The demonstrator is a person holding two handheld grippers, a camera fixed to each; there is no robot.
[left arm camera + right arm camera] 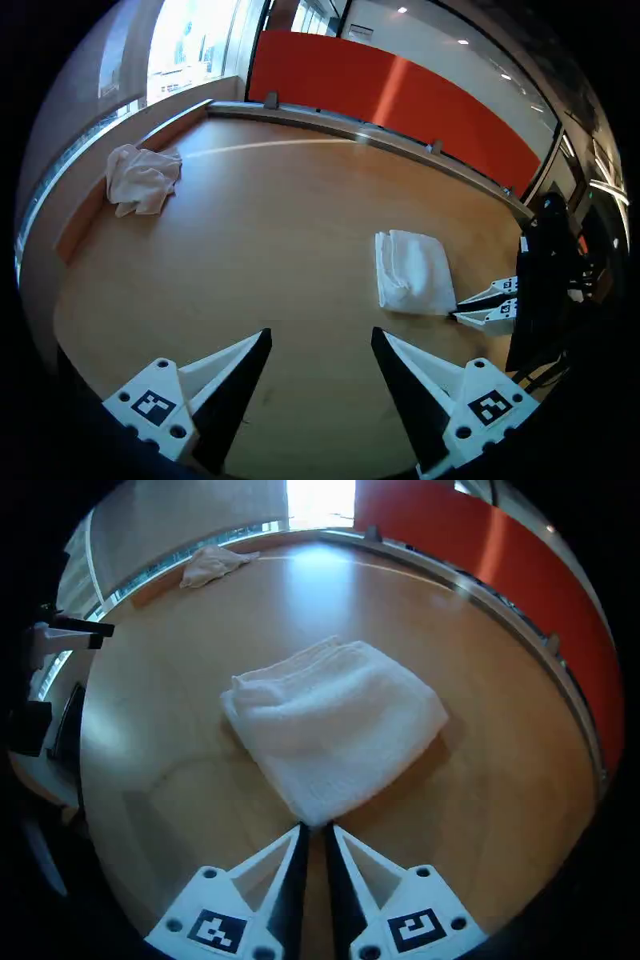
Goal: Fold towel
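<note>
White towel (pixel 336 728), tan wood-grain table (pixel 488 776), orange-red wall panel (pixel 416 100)

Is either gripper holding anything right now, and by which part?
Left gripper: open, holding nothing. Right gripper: nearly closed tips meet the folded towel at its near corner; an actual pinch cannot be told.

White tongs (pixel 321 332), black-faced, with square markers (pixel 154 406).

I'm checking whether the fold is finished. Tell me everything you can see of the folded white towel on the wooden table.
The folded white terry towel lies flat on the wooden table as a thick, roughly square pad, layered edges showing along one side. Its nearest corner sits at the tips of the right gripper, whose fingers are almost together; whether they pinch it is unclear.
</note>
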